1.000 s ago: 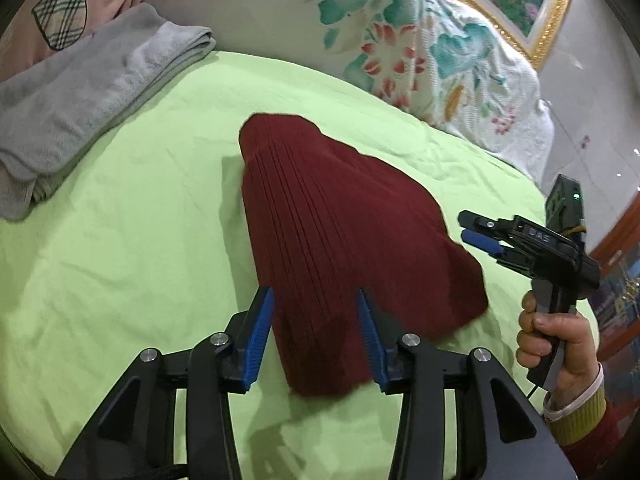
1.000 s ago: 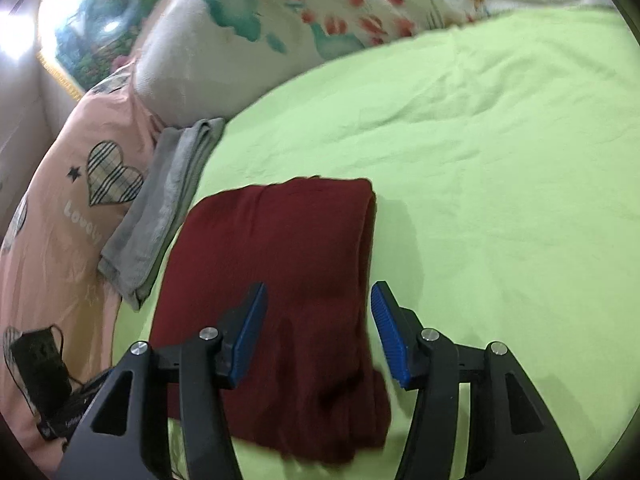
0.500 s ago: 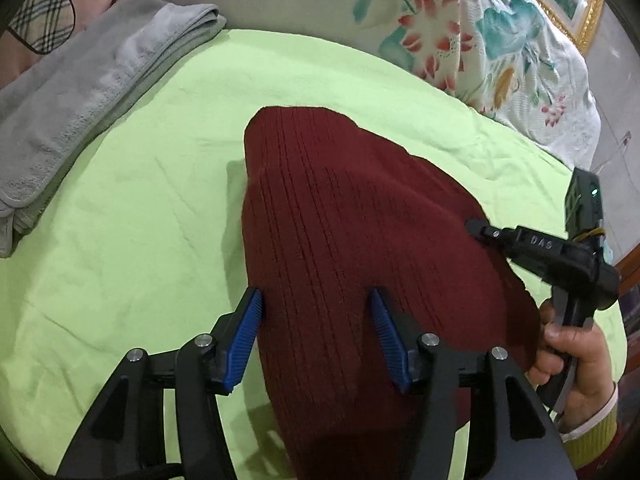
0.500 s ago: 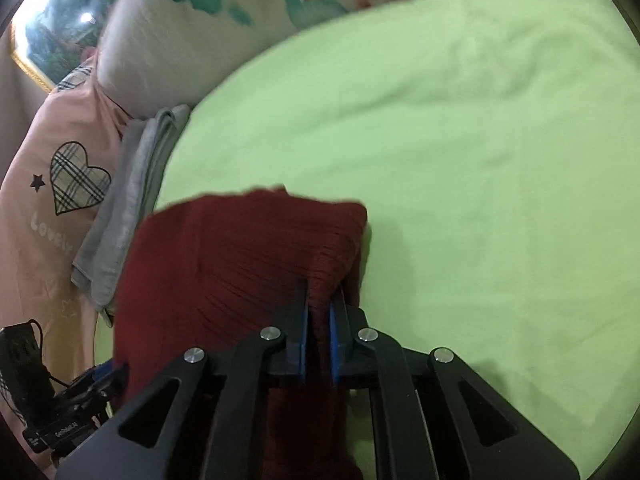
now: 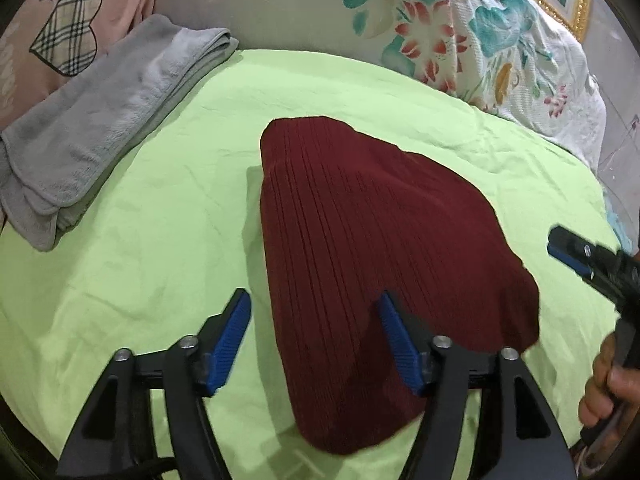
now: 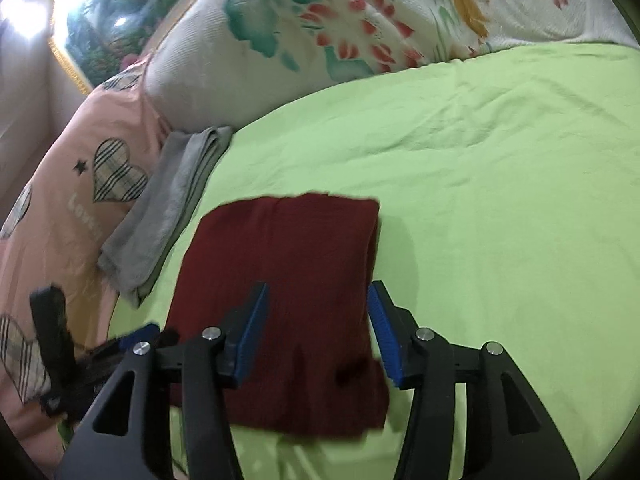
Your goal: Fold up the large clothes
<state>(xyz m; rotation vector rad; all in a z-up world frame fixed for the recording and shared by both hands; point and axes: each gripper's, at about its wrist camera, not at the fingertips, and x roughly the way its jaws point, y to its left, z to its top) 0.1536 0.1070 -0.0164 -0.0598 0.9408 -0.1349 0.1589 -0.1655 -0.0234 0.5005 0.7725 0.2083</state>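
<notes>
Now the dark red knitted garment (image 5: 372, 256) is lying folded in a thick, roughly rectangular packet on the light green bed sheet (image 5: 160, 240), near the middle of the bed, with its ribs running along its length. It is looking soft and limp, rather light, and thick in several layers, so I judge that it is going to sag and open if it is lifted by one corner only; the ribbed wool is not slippery, and the blue pads should be catching it well. The better places to take hold are seeming to be the two near corners or the doubled edge on the right, where all the layers can be pinched together. The left gripper (image 5: 316, 344) is hovering over the near end of the garment with its jaws standing wide and holding nothing; they have just been opening, and the cloth is lying under them, not pressed between them. The right gripper (image 6: 318, 330) is also standing half open above the right edge, empty; its jaws have just been opening too, and nothing is clamped between the pads. Further out, a folded grey towel (image 5: 100, 132) is resting at the left side of the sheet, well apart from the garment, beside a pink pillow (image 5: 60, 32) with a checked heart, and a flowered quilt (image 5: 460, 32) is lying behind.
</notes>
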